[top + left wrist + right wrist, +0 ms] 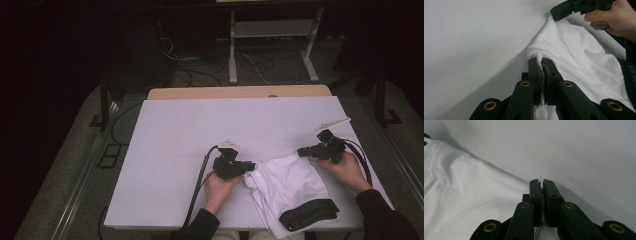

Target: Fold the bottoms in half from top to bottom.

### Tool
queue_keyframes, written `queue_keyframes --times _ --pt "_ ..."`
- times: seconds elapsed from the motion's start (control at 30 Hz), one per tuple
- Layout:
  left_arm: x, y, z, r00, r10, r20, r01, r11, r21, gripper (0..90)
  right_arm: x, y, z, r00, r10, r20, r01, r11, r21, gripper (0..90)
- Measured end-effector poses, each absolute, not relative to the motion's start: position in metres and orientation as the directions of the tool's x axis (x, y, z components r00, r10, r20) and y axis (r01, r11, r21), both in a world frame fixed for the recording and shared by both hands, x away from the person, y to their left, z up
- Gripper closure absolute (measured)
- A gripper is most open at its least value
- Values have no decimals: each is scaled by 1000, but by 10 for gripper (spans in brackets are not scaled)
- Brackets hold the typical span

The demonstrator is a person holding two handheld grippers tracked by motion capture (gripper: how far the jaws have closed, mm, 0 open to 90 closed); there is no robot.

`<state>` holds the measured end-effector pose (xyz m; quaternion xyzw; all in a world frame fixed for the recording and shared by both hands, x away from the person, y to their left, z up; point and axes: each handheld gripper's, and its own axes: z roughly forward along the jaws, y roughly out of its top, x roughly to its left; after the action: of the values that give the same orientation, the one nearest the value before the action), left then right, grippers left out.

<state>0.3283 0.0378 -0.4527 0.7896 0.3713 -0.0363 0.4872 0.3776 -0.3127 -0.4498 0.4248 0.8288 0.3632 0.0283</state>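
Note:
A white garment point(290, 182) with a black band point(307, 214) lies crumpled at the near right of the white table point(200, 125). My left gripper point(251, 166) is at its left edge. In the left gripper view the jaws point(541, 59) are shut on the garment's stitched hem point(579, 50). My right gripper point(300, 151) is at the cloth's far corner, which peaks up to its tip point(555, 12). In the right gripper view its jaws point(541, 180) are closed together, with the white cloth point(461, 195) running under them from the left.
The white table top stretches bare to the left and far side. A wooden edge point(240, 92) shows behind it. Beyond it, a metal stand point(272, 45) and loose cables point(200, 70) lie on the dark floor.

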Motion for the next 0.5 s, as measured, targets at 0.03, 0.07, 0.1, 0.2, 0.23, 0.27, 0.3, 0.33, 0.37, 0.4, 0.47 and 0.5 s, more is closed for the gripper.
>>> queue_keyframes --times 0.03,0.07,0.1,0.2,0.23,0.27,0.3,0.33,0.37,0.4,0.47,0.5 --pt "328 39 -452 723 550 -417 618 -246 747 853 378 -312 -450 -637 727 258 680 372 631 848" --pt "327 41 -451 726 550 -412 612 -246 751 853 378 -312 -449 -634 730 257 681 368 634 848" --pt "326 42 -450 727 551 -409 609 -244 755 853 378 -312 -449 -627 735 256 681 359 638 849" --pt "324 47 -445 734 552 -395 593 -238 769 854 379 -311 -447 -619 741 260 682 343 646 849" --pt "323 47 -443 736 551 -393 588 -233 775 854 380 -311 -446 -618 741 262 680 337 651 849" --pt "323 48 -441 740 552 -385 581 -234 780 854 380 -310 -445 -613 744 266 682 328 654 849" --pt "322 49 -439 741 556 -376 575 -236 783 854 381 -310 -444 -610 746 267 681 322 657 849" --pt "322 50 -438 743 560 -367 569 -239 787 854 381 -310 -443 -608 745 274 682 314 660 849" --pt "321 50 -436 744 563 -360 564 -241 790 854 382 -309 -442 -605 747 276 682 308 663 849" --pt "321 51 -434 746 564 -352 560 -247 791 854 382 -308 -441 -603 749 275 682 306 664 849" --pt "321 53 -431 745 569 -348 555 -241 796 854 384 -306 -440 -601 750 278 684 301 665 848" --pt "321 54 -430 747 569 -344 553 -244 797 854 385 -305 -439 -601 750 277 682 300 667 849"
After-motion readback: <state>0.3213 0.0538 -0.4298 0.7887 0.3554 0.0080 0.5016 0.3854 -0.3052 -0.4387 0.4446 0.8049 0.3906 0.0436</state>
